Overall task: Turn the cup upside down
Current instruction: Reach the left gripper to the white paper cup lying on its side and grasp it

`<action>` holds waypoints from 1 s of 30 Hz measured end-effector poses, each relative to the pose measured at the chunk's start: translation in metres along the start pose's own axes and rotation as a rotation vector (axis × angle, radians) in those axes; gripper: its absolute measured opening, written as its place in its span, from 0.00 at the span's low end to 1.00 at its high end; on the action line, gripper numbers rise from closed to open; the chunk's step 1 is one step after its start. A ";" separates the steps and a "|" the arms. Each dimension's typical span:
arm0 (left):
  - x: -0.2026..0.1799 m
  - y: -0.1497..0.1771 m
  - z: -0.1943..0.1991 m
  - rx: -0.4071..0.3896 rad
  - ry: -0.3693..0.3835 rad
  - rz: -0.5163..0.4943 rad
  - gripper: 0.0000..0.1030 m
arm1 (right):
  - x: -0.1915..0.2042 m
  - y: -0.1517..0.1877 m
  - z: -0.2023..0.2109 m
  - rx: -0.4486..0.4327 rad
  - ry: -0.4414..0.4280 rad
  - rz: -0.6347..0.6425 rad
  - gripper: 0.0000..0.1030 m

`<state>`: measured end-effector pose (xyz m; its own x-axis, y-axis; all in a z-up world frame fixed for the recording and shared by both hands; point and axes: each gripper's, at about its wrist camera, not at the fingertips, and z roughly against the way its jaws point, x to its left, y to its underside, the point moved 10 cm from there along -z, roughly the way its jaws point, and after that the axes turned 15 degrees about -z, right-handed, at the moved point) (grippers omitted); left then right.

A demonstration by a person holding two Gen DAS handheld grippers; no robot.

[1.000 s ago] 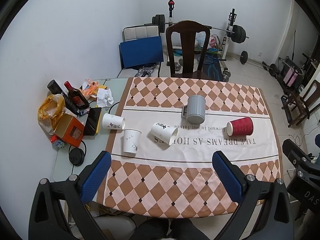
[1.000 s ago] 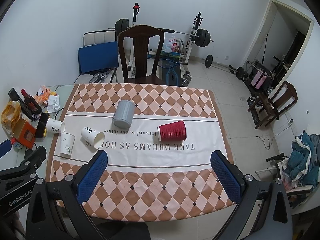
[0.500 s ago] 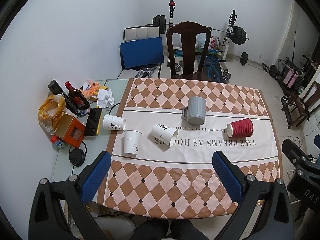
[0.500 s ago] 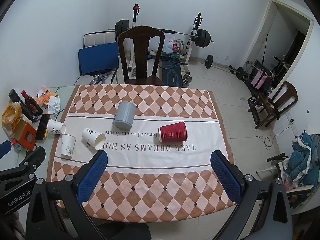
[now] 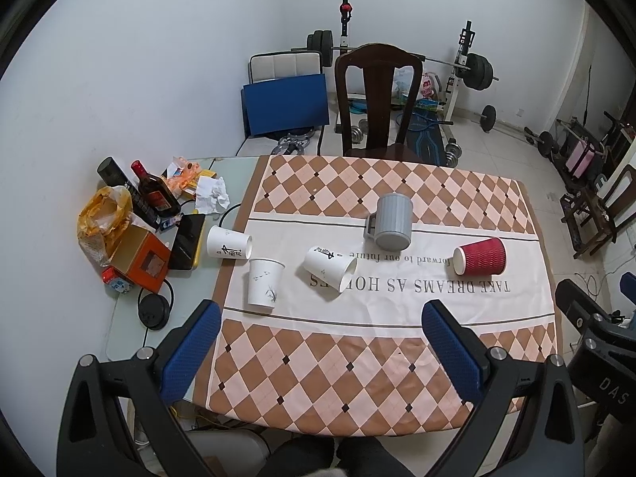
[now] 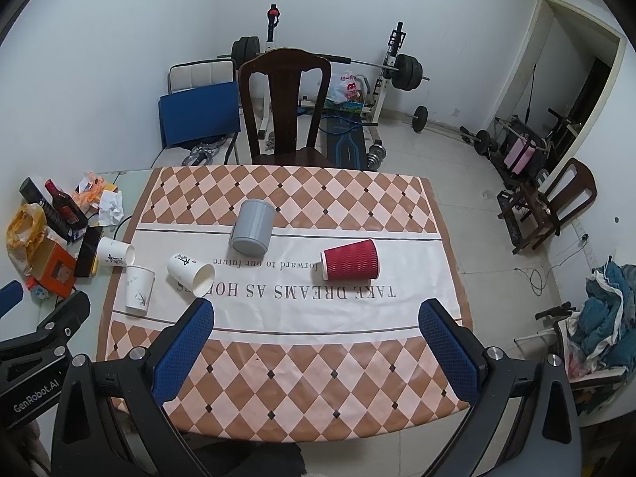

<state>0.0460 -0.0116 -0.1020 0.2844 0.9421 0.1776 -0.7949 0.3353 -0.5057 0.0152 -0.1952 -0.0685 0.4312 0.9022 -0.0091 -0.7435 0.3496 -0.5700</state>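
Several cups are on the checked tablecloth [image 5: 357, 357]. A grey mug [image 5: 392, 222] [image 6: 253, 227] and a red ribbed paper cup [image 5: 480, 256] [image 6: 349, 260] lie on their sides. A white paper cup [image 5: 330, 268] [image 6: 190, 274] lies on its side mid-left. Another white cup [image 5: 264, 282] [image 6: 139, 289] stands upright, and a third [image 5: 229, 242] [image 6: 115, 252] lies by the cloth's left edge. My left gripper [image 5: 318, 342] and right gripper [image 6: 316, 340] are open, empty, high above the near edge.
Clutter fills the table's left end: a bottle [image 5: 153, 192], orange box [image 5: 139, 258], yellow bag [image 5: 103, 218], phone [image 5: 187, 240], crumpled paper [image 5: 210, 194]. A dark wooden chair [image 5: 377, 99] stands at the far side, gym weights [image 5: 477, 71] behind.
Both views have shifted very slightly; the cups have not moved and both grippers stay open.
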 end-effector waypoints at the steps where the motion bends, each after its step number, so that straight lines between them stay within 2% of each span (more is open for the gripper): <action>1: 0.010 -0.007 -0.009 0.001 0.004 0.002 1.00 | 0.005 0.000 -0.005 0.004 -0.002 -0.004 1.00; 5: 0.021 -0.017 -0.041 -0.007 -0.046 -0.048 1.00 | 0.007 0.003 -0.043 0.045 0.006 0.007 1.00; 9: 0.028 -0.018 -0.096 0.032 -0.169 -0.228 1.00 | 0.011 0.026 -0.115 0.187 0.049 0.045 1.00; 11: 0.025 -0.015 -0.133 0.067 -0.246 -0.397 1.00 | 0.009 0.045 -0.154 0.270 0.064 0.064 0.97; 13: 0.019 -0.009 -0.171 0.110 -0.301 -0.588 1.00 | 0.004 0.066 -0.192 0.342 0.093 0.090 0.90; 14: 0.019 -0.008 -0.184 0.124 -0.309 -0.655 1.00 | 0.003 0.076 -0.209 0.380 0.104 0.101 0.89; 16: 0.004 0.002 -0.223 0.161 -0.347 -0.885 1.00 | 0.002 0.100 -0.245 0.468 0.120 0.113 0.89; 19: -0.012 0.013 -0.264 0.194 -0.347 -1.120 1.00 | -0.001 0.123 -0.281 0.536 0.149 0.136 0.89; 23: -0.034 0.022 -0.298 0.212 -0.294 -1.304 0.95 | -0.005 0.138 -0.314 0.589 0.179 0.157 0.89; 28: -0.055 0.029 -0.329 0.225 -0.230 -1.397 0.88 | -0.002 0.145 -0.334 0.626 0.191 0.186 0.89; 29: -0.060 0.029 -0.334 0.225 -0.216 -1.406 0.82 | -0.001 0.146 -0.337 0.629 0.191 0.193 0.89; 30: -0.063 0.029 -0.337 0.224 -0.204 -1.410 0.72 | 0.000 0.146 -0.340 0.634 0.193 0.198 0.89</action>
<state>0.1858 -0.0624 -0.4128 0.8239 -0.1912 0.5334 0.0074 0.9449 0.3273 0.0801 -0.2301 -0.4308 0.2958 0.9238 -0.2429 -0.9477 0.3158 0.0470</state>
